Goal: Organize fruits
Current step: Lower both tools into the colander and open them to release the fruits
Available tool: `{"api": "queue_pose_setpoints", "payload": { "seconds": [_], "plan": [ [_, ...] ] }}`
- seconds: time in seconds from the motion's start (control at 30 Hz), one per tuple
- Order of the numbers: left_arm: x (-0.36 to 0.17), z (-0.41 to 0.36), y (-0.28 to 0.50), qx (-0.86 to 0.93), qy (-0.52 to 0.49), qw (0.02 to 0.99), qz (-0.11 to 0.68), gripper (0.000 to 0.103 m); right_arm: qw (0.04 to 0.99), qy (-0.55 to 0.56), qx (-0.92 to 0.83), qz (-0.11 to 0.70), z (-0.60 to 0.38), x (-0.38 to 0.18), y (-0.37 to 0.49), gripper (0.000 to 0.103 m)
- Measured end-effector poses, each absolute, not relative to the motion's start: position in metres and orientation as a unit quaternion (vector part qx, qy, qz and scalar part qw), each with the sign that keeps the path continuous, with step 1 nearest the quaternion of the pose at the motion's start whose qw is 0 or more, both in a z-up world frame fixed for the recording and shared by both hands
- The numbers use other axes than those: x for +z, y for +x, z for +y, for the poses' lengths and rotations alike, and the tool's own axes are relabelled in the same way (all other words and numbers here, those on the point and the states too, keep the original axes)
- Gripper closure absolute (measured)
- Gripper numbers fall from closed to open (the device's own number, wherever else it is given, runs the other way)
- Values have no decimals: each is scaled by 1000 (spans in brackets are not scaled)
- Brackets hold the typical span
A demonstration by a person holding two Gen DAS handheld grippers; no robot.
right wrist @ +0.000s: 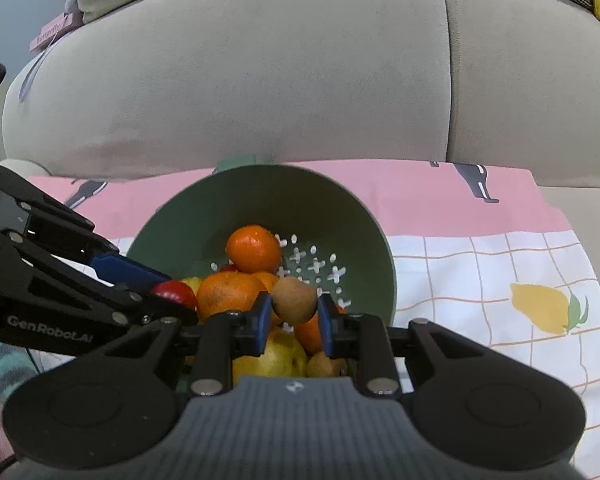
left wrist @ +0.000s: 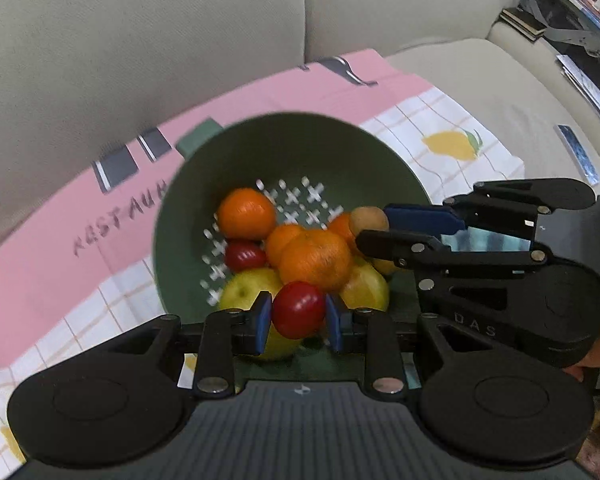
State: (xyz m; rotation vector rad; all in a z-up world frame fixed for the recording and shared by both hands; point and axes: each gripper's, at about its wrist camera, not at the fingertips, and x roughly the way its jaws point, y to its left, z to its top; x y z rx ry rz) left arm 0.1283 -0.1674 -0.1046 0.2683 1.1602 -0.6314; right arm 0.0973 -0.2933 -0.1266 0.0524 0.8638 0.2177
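Observation:
A green colander (left wrist: 340,148) (right wrist: 204,208) sits on a cloth and holds several oranges (left wrist: 246,213) (right wrist: 253,249), yellow-green apples (left wrist: 246,288) (right wrist: 276,356) and a red fruit (left wrist: 245,255). My left gripper (left wrist: 298,316) is shut on a small red fruit (left wrist: 298,309) just above the pile; it also shows in the right wrist view (right wrist: 174,294). My right gripper (right wrist: 293,318) is shut on a brown kiwi (right wrist: 294,299) (left wrist: 368,219) over the colander's right side. Another kiwi (right wrist: 326,364) lies under it.
The pink and checked cloth (left wrist: 60,240) (right wrist: 480,264) with lemon prints covers a beige sofa seat (left wrist: 500,92). The sofa back (right wrist: 260,80) rises right behind the colander. A phone-like object (left wrist: 578,154) lies on the seat at right.

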Motion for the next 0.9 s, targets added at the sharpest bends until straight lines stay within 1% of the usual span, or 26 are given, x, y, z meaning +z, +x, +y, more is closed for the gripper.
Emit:
{"api": "queue_pose_setpoints", "payload": {
  "seconds": [0.23,0.43,0.6,0.9],
  "plan": [
    [-110,-175,130,-303,114,786,527,71,896,15,106,430,-290,-130,87,81],
    [-107,-187,141,-312,119,793,510,71,897,17,93,432,-295,-132,93,81],
    [-113,-194,153,-310,111,794,512,71,899,22,90,429,-300,-133,101,81],
    [-112,-179,165,-279,112,810,503,71,904,11,106,414,-289,-133,120,81]
  ]
}}
